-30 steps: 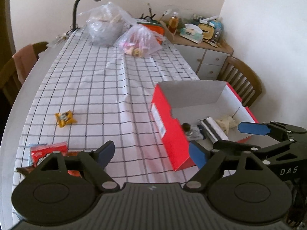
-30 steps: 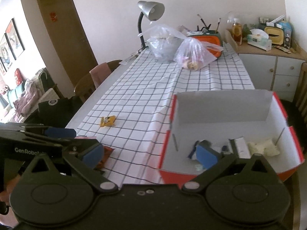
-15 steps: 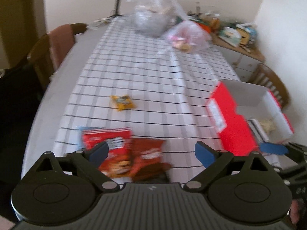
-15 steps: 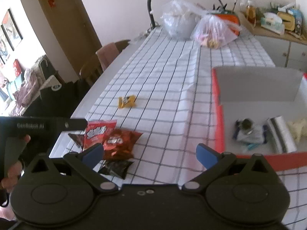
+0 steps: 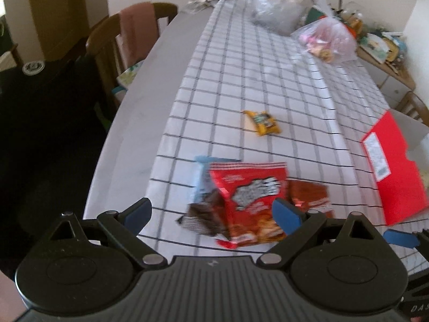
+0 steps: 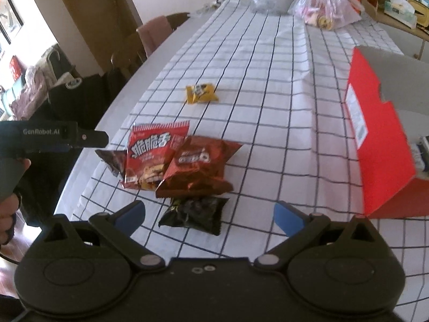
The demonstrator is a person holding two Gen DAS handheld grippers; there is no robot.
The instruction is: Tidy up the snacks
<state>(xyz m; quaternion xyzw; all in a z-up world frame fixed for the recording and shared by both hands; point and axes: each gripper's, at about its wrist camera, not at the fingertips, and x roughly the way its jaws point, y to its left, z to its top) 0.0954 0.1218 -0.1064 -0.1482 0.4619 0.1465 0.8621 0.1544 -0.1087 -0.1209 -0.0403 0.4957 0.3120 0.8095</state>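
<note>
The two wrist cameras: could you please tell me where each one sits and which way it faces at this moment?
Left wrist: sits on the left gripper, tilted down at the red snack bag; its open fingers show, plus a right-gripper fingertip at the right edge.
Right wrist: sits on the right gripper, angled down at the black packet; its open fingers, the left gripper and a hand show.
Shared: the yellow packet, red box and checked cloth.

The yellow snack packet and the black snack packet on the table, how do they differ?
The yellow snack packet lies alone, farther up the checked cloth; the black snack packet lies nearest the right gripper, against the pile of red and brown bags. The yellow one looks smaller and flatter; the black one is bigger and crumpled. Both lie on the cloth, outside the red box, and neither is held.
</note>
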